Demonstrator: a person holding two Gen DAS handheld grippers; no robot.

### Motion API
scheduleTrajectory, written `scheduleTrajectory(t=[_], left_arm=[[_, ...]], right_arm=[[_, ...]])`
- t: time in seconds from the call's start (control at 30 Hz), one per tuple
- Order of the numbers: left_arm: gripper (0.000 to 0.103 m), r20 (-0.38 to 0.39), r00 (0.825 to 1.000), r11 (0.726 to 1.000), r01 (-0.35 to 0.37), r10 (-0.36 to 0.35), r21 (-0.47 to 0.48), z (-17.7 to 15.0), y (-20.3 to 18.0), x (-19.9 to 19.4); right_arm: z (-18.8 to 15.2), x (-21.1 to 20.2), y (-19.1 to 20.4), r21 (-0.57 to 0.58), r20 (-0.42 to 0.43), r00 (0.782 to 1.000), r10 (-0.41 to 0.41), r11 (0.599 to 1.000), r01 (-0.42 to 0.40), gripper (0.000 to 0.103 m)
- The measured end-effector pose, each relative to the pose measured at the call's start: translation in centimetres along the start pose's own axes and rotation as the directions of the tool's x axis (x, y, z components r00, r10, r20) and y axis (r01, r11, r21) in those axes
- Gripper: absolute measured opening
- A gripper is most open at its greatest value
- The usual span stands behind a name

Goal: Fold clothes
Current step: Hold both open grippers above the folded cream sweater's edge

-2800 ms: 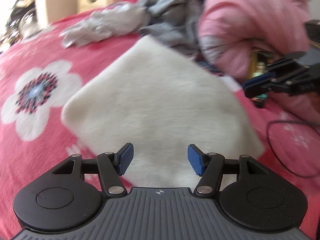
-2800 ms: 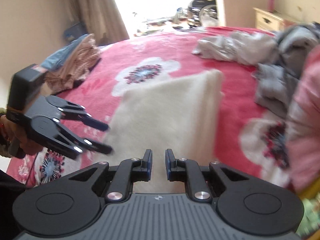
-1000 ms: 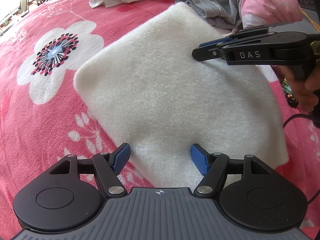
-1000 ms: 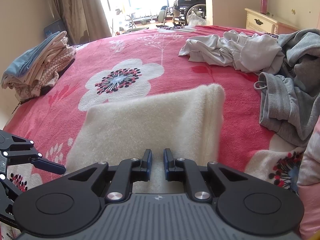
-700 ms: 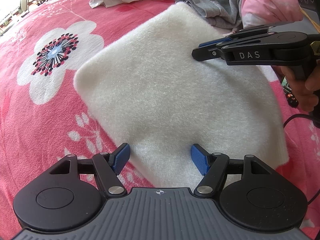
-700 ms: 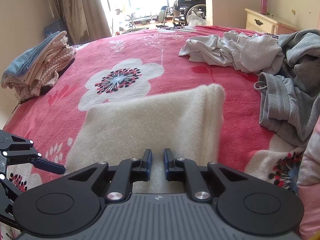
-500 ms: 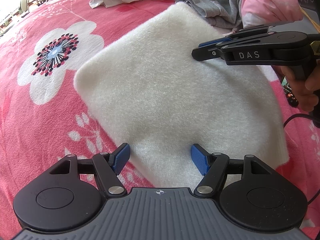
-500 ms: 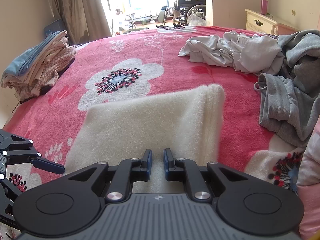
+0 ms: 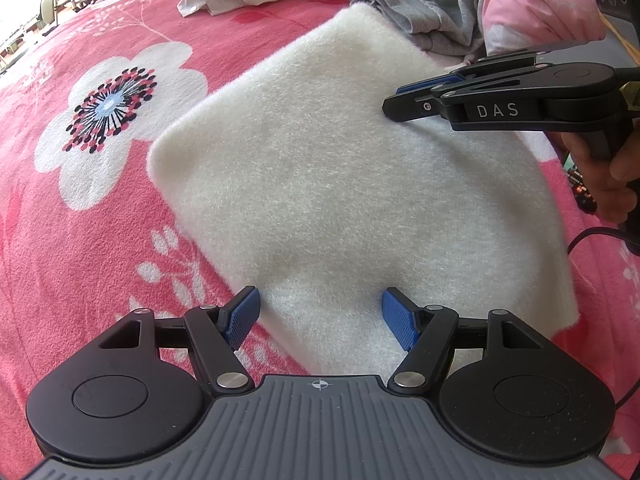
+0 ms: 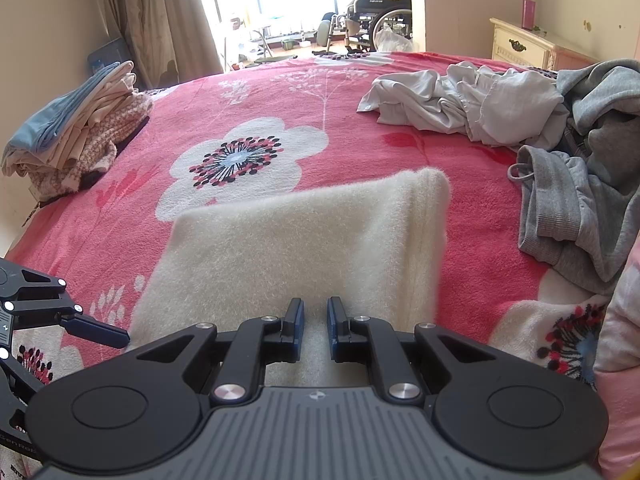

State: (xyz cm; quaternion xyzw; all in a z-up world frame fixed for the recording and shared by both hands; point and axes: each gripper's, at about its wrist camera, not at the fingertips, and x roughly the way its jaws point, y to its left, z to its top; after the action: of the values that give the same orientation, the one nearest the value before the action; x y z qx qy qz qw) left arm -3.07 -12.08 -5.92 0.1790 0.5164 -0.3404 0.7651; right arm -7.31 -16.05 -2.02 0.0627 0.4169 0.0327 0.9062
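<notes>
Bed (image 10: 280,92) covered in pink floral blanket; folded white fleece garment (image 10: 296,248) flat directly ahead of right gripper (image 10: 316,320); crumpled light-grey clothing (image 10: 460,100) farther ahead, right; grey hoodie (image 10: 572,208) near right; stacked folded clothes (image 10: 76,128) far left.

Two fisheye wrist views. The left wrist camera looks steeply down, close over the near corner of a white fleece garment (image 9: 340,184) on the bed (image 9: 80,240). The right wrist camera looks lower across the bed toward a window. Both share the garment; each shows the other gripper.
</notes>
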Motion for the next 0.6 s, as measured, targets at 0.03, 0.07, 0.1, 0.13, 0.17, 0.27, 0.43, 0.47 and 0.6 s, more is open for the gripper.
scheduleTrajectory(t=[0.03,0.07,0.1,0.13,0.17,0.27,0.43,0.47,0.6], left_arm=[[0.068,0.0,1.0,1.0,0.0,0.0,0.0,0.01,0.0,0.01],[0.068,0.0,1.0,1.0,0.0,0.0,0.001,0.0,-0.01,0.01],[0.068,0.0,1.0,1.0,0.0,0.0,0.001,0.0,-0.02,0.01],[0.068,0.0,1.0,1.0,-0.001,0.001,0.002,0.0,-0.03,0.01],[0.068,0.0,1.0,1.0,-0.001,0.001,0.002,0.0,-0.05,0.01],[0.068,0.0,1.0,1.0,-0.001,0.001,0.003,-0.03,-0.04,-0.04],[0.068,0.0,1.0,1.0,-0.002,0.002,0.006,-0.05,0.01,-0.06],[0.068,0.0,1.0,1.0,-0.003,0.003,0.007,-0.04,0.01,-0.06],[0.068,-0.001,1.0,1.0,-0.005,0.005,0.01,-0.03,0.08,-0.02]], right_arm=[[0.01,0.01,0.02,-0.001,-0.001,1.0,-0.001,1.0,0.001,0.012],[0.02,0.03,0.04,-0.001,-0.001,1.0,-0.001,1.0,0.001,0.012],[0.03,0.04,0.06,-0.002,-0.002,1.0,-0.002,1.0,0.002,0.012],[0.04,0.06,0.07,-0.003,-0.002,1.0,-0.002,1.0,0.002,0.012],[0.05,0.06,0.07,-0.003,-0.002,1.0,-0.002,1.0,0.002,0.012],[0.04,0.05,0.06,-0.004,-0.001,1.0,-0.003,1.0,0.003,0.012],[0.01,0.05,0.03,-0.006,0.001,1.0,-0.002,1.0,0.002,0.012],[0.01,0.06,0.03,-0.006,0.001,1.0,-0.001,1.0,0.001,0.012],[0.01,0.1,-0.03,-0.007,0.002,1.0,0.0,1.0,0.0,0.012]])
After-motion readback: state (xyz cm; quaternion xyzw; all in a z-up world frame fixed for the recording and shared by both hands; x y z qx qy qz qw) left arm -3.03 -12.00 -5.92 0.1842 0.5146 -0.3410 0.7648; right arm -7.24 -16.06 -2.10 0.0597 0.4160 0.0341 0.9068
